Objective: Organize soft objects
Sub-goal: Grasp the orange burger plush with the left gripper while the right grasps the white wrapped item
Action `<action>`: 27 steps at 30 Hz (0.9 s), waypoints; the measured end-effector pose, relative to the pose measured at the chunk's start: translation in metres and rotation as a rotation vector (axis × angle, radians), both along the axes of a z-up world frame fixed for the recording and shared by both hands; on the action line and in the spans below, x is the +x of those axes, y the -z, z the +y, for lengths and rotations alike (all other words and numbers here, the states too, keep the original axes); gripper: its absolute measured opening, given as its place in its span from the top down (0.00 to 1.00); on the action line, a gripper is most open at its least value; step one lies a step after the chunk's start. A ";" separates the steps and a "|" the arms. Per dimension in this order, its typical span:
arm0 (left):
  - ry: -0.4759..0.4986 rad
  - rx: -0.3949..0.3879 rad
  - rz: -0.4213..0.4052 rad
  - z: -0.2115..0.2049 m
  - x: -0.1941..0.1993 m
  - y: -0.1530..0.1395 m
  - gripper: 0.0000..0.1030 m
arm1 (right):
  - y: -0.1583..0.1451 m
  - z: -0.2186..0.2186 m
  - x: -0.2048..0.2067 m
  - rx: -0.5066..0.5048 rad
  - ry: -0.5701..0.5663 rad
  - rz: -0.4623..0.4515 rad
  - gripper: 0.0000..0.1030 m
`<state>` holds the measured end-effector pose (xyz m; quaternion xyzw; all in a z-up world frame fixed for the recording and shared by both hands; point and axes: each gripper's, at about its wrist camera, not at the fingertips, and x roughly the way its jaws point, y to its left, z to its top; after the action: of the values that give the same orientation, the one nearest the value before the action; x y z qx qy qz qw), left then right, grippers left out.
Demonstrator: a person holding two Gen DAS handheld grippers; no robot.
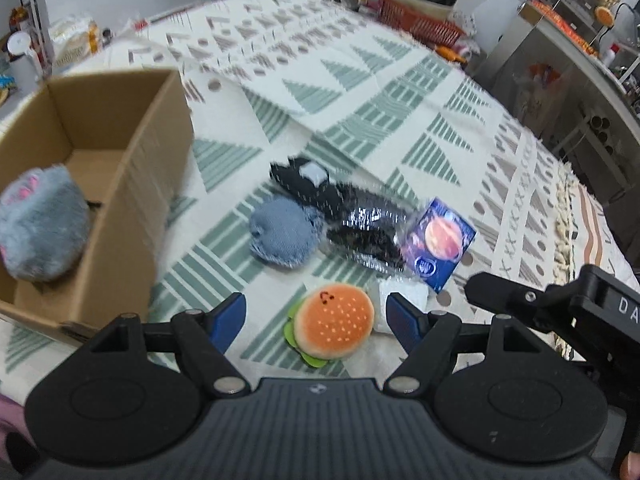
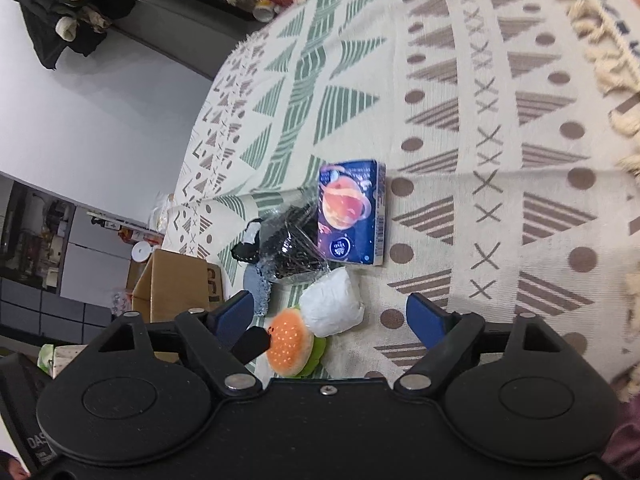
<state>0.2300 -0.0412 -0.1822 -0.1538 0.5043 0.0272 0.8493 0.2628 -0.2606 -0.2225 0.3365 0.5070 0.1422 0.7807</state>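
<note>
One item stowed, by the look of it: grey plush toy [image 1: 42, 224] already inside the cardboard box [image 1: 132, 208], which sits at the left edge of the patterned tablecloth [image 1: 400, 92]. Everything else out on the cloth, in one loose cluster to the right of the box.

Left gripper [image 1: 316, 320] spread wide, holding nothing, with the burger plush [image 1: 332, 326] directly between its blue fingers [image 1: 230, 318] — not visibly touched on either side. Likely the next pick. Right gripper [image 2: 330, 316] likewise released and empty, poised over the white soft bundle [image 2: 332, 306], which lies touching the burger plush.

Left to sort, judging from both views: burger plush, white soft bundle, blue denim pouch [image 1: 280, 236], black cloth item [image 1: 300, 178] with a pale patch, crinkly black packet [image 1: 368, 232] in clear wrap, and the dark-blue planet-print box [image 1: 440, 244] (probably rigid, so perhaps not meant for the box at all — hard to tell).

Early days, then: roughly one in, five or so remaining.
</note>
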 end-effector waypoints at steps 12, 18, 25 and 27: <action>-0.005 -0.034 0.106 -0.003 0.021 0.037 0.30 | 0.028 0.011 0.025 0.032 -0.048 0.077 0.36; 0.006 -0.051 0.102 -0.006 0.024 0.043 0.48 | 0.032 0.016 0.030 0.020 -0.067 0.072 0.62; 0.012 -0.080 0.082 -0.007 0.021 0.037 0.67 | 0.028 0.017 0.026 -0.007 -0.068 0.052 0.66; 0.007 -0.087 0.072 -0.006 0.019 0.033 0.68 | 0.025 0.017 0.023 -0.019 -0.060 0.041 0.66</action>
<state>0.2488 -0.0469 -0.2157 -0.1878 0.5358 0.0077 0.8232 0.2862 -0.2440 -0.2471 0.3168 0.5340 0.1537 0.7686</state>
